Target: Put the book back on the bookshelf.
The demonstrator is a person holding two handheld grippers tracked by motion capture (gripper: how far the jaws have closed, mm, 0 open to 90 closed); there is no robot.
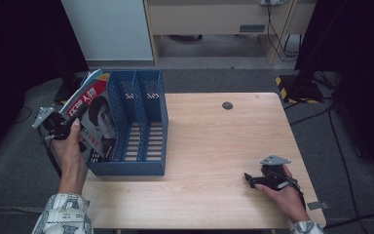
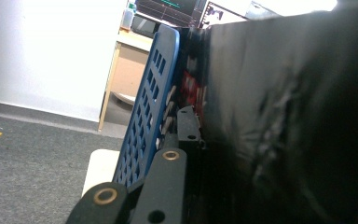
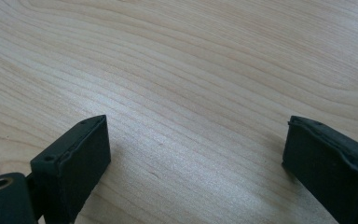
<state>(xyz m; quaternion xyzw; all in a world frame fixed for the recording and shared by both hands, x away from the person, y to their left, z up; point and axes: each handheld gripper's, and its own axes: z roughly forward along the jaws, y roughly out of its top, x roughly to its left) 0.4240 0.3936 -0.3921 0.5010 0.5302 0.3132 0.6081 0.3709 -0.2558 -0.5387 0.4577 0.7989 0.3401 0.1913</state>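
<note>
A blue file rack (image 1: 146, 97) with three slots stands on the left part of the wooden table (image 1: 214, 146). A magazine (image 1: 96, 119) with a red and black cover leans in its leftmost slot, its top tilted out to the left. A light-blue edged booklet lies behind it. My left gripper (image 1: 73, 119) is shut on the magazine's upper left edge. In the left gripper view the dark cover (image 2: 284, 116) sits right beside the rack's blue perforated wall (image 2: 149, 107). Low on the table at the front right, my right gripper (image 1: 251, 179) stands open, with bare wood between its pads (image 3: 74, 158).
A round cable hole (image 1: 228, 105) sits in the table's far side. Beyond the table are a white cabinet (image 1: 109, 29) and a wooden desk (image 1: 214, 19). Cables and a yellow-black striped stand base (image 1: 292, 87) lie on the grey carpet at right.
</note>
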